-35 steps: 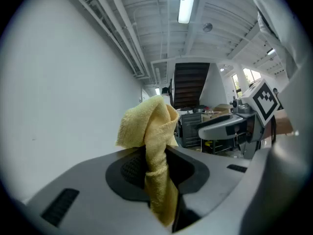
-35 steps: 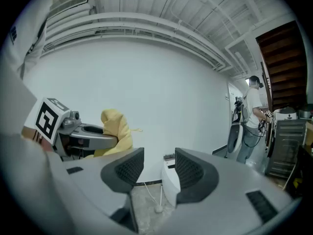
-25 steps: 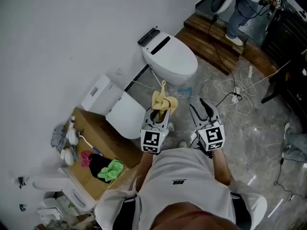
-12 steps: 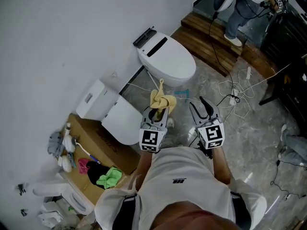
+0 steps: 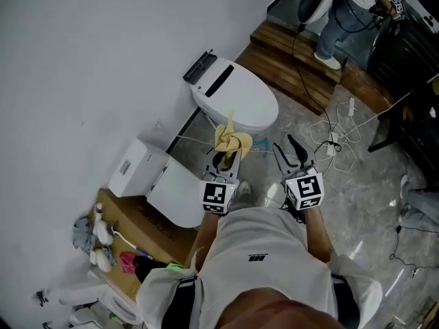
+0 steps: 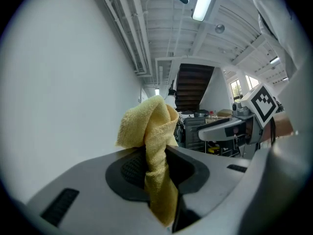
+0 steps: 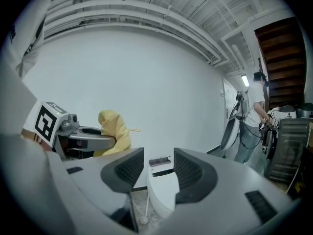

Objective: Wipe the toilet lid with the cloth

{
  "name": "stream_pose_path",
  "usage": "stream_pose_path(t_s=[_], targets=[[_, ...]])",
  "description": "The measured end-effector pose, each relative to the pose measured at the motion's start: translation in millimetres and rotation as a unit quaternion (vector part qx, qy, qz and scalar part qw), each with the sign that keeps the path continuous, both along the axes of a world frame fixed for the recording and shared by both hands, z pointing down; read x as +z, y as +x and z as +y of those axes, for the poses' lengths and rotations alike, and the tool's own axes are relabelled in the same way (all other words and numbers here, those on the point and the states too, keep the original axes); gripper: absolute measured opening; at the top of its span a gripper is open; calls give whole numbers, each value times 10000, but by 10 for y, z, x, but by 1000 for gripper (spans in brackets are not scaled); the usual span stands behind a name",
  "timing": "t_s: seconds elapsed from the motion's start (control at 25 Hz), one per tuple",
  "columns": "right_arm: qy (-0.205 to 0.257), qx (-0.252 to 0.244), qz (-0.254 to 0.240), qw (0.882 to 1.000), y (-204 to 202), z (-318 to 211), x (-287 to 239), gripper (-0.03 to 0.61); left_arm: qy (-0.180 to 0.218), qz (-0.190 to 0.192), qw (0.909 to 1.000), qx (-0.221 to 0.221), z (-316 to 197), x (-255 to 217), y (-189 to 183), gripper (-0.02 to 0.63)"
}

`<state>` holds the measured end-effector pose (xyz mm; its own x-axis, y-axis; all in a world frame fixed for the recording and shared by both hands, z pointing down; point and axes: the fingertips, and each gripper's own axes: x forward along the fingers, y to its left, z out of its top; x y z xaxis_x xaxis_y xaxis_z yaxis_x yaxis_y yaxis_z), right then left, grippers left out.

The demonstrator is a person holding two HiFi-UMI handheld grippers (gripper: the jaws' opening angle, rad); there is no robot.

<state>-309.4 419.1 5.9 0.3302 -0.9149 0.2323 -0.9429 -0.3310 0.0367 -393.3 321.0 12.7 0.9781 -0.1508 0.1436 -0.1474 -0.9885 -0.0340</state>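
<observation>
Cloth pinched, lid not yet reached.
My left gripper (image 6: 157, 166) is clamped on the yellow cloth (image 6: 149, 126), which bunches above the jaws and hangs down between them. My right gripper (image 7: 159, 168) has its jaws apart with nothing in them. The toilet lid (image 5: 236, 94) lies ahead of both tools and below them, with no contact yet. To do this well, I think I must lower the left tool until the loose bunch, not the jaw tips, meets the lid. Then I sweep flat from the far end towards me, right tool held aside.
</observation>
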Motion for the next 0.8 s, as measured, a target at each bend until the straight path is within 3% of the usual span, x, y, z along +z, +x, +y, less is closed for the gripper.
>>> stream_pose_path(t_s=[0.52, 0.8], targets=[[-98, 316, -9, 9995, 551, -791, 73, 196, -88, 110, 9993, 348, -817, 52, 673, 104], [-168, 346, 37, 9993, 862, -1068, 111, 196, -99, 218, 9992, 329, -1097, 53, 968, 104]])
